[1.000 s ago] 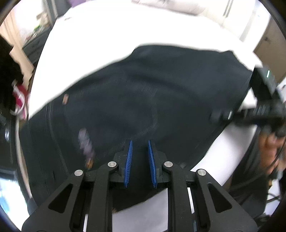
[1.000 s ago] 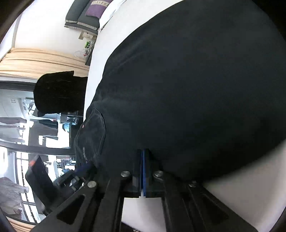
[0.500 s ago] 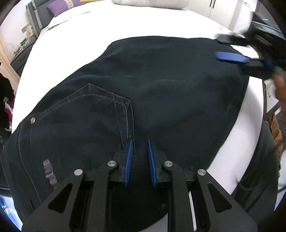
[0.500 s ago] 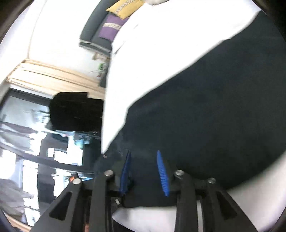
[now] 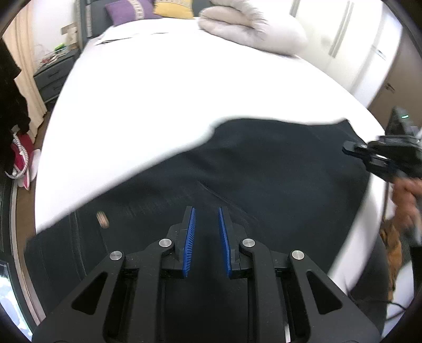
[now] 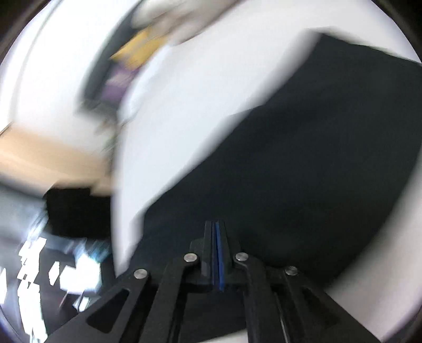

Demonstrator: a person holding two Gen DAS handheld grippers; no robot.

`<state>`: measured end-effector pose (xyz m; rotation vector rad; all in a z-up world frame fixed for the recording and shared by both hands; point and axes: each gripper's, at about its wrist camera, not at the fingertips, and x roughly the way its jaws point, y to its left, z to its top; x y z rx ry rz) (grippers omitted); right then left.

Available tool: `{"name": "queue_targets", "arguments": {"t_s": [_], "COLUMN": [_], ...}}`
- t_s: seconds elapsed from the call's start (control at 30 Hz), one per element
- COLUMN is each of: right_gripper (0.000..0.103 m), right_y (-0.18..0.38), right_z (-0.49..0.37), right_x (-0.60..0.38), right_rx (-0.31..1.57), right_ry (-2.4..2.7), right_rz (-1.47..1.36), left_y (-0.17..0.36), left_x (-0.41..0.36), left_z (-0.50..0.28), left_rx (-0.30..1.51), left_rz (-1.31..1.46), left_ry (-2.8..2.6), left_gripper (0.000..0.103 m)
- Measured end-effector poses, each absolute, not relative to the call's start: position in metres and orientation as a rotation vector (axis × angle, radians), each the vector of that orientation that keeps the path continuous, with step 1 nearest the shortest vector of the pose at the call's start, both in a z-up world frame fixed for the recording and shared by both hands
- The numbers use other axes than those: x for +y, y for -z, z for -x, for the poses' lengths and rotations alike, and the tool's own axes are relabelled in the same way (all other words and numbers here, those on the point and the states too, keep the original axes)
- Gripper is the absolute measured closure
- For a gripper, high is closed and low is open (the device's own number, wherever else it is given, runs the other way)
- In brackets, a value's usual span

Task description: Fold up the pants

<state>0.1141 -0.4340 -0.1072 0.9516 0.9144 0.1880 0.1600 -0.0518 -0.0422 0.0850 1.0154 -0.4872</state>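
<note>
Dark folded pants (image 5: 263, 168) lie flat on the white bed (image 5: 171, 87), near its front edge. My left gripper (image 5: 206, 219) is open and empty, its blue pads above the pants' near part. My right gripper (image 6: 216, 229) is shut with nothing between its pads, held over the pants (image 6: 303, 163) in a blurred view. The right gripper also shows at the right edge of the left wrist view (image 5: 353, 150), beside the pants' right end.
A folded pale duvet (image 5: 250, 29) and purple and yellow pillows (image 5: 126, 13) lie at the bed's head. A dark nightstand (image 5: 52, 76) stands to the left. White wardrobe doors (image 5: 356, 44) are at the right. Pink shoes (image 5: 22, 158) lie on the floor left.
My right gripper opened, then shut again empty and is swinging fast, blurring its view. My left gripper stayed open and tilted up, showing more of the bed.
</note>
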Motion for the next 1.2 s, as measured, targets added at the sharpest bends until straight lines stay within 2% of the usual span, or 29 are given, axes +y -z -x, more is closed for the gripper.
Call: {"name": "queue_targets", "arguments": {"t_s": [0.07, 0.13, 0.27, 0.3, 0.4, 0.53, 0.6, 0.7, 0.73, 0.8, 0.83, 0.87, 0.93, 1.07, 1.1, 1.13, 1.17, 1.2], "right_gripper": [0.097, 0.097, 0.097, 0.102, 0.103, 0.103, 0.103, 0.103, 0.095, 0.090, 0.084, 0.075, 0.065, 0.064, 0.065, 0.089, 0.103, 0.103], "right_y": [0.104, 0.127, 0.185, 0.195, 0.211, 0.211, 0.203, 0.178, 0.162, 0.134, 0.124, 0.119, 0.118, 0.161, 0.171, 0.184, 0.197, 0.199], "right_z": [-0.156, -0.202, -0.250, -0.253, -0.247, -0.199, -0.170, -0.139, -0.128, -0.111, -0.110, -0.112, -0.121, -0.137, -0.145, -0.139, -0.136, -0.130], "right_x": [-0.374, -0.320, -0.288, -0.295, -0.344, -0.471, -0.538, -0.601, -0.615, -0.617, -0.604, -0.585, -0.518, -0.422, -0.410, -0.414, -0.428, -0.435], "right_rx": [0.951, 1.022, 1.147, 1.147, 1.043, 0.834, 0.733, 0.685, 0.661, 0.599, 0.591, 0.605, 0.686, 0.883, 0.904, 0.913, 0.903, 0.865], "right_ry": [-0.368, -0.507, -0.450, -0.417, -0.339, -0.040, 0.150, 0.384, 0.443, 0.418, 0.344, 0.255, 0.032, -0.220, -0.210, -0.174, -0.139, -0.110], "right_rz": [-0.936, -1.011, -1.073, -1.094, -1.226, -1.299, -1.271, -1.215, -1.183, -1.153, -1.151, -1.145, -1.115, -1.116, -1.114, -1.132, -1.189, -1.237], "left_y": [0.051, 0.066, 0.085, 0.085, 0.087, 0.085, 0.085, 0.089, 0.085, 0.074, 0.069, 0.060, 0.052, 0.066, 0.073, 0.076, 0.077, 0.077], "left_x": [-0.042, -0.028, 0.000, 0.007, 0.014, 0.007, 0.009, 0.014, 0.013, 0.005, -0.003, -0.015, -0.037, -0.076, -0.075, -0.069, -0.065, -0.062], "left_z": [-0.179, -0.189, -0.185, -0.185, -0.188, -0.190, -0.191, -0.175, -0.173, -0.160, -0.157, -0.152, -0.144, -0.140, -0.140, -0.139, -0.139, -0.139], "left_rx": [1.045, 1.079, 1.068, 1.069, 1.064, 1.043, 1.041, 1.041, 1.041, 1.033, 1.027, 1.009, 0.991, 1.046, 1.065, 1.062, 1.064, 1.068], "left_rz": [-0.067, -0.036, 0.041, 0.075, 0.113, 0.082, 0.094, 0.117, 0.102, 0.046, 0.028, 0.023, -0.020, -0.150, -0.149, -0.121, -0.106, -0.097], "left_ry": [0.441, 0.417, 0.422, 0.431, 0.446, 0.436, 0.441, 0.444, 0.434, 0.391, 0.382, 0.410, 0.439, 0.472, 0.466, 0.472, 0.473, 0.473], "left_gripper": [0.086, 0.086, 0.086, 0.086, 0.086, 0.086, 0.086, 0.086, 0.086, 0.086, 0.086, 0.086, 0.086, 0.086, 0.086, 0.086, 0.086, 0.086]}}
